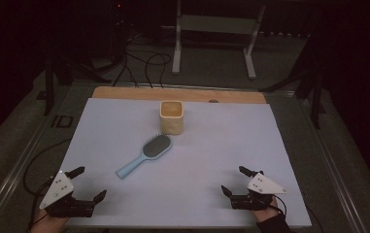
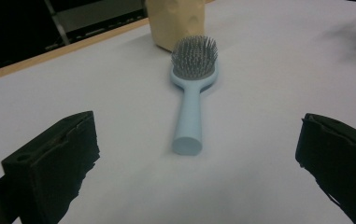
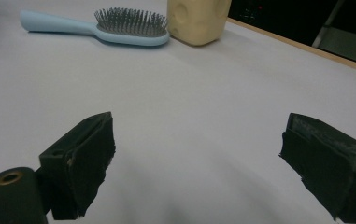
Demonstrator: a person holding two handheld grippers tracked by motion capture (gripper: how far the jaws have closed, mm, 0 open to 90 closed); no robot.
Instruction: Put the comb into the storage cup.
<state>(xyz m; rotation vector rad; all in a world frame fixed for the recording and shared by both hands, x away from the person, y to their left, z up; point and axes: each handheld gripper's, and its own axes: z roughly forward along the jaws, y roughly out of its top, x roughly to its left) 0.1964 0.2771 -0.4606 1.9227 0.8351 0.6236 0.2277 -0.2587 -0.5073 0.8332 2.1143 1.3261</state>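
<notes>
Both grippers, left gripper (image 1: pixel 89 183) and right gripper (image 1: pixel 235 180), are resting released near me. I'm eyeing the hairbrush (image 1: pixel 145 155) lying mid-table, just near of the beige cup (image 1: pixel 172 116); it looks light and rigid, so I'm favouring its slim handle.

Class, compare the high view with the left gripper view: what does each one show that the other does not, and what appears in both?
High view alone: both hand-held grippers whole, the left hand-held gripper and the right hand-held gripper, each with jaws apart, the cup's open top, and a metal stand on the floor beyond the table.

Left gripper view alone: the brush's bristles close up and the round end of its handle.

Both: the blue hairbrush, the beige cup behind it, and the white table cover.
</notes>
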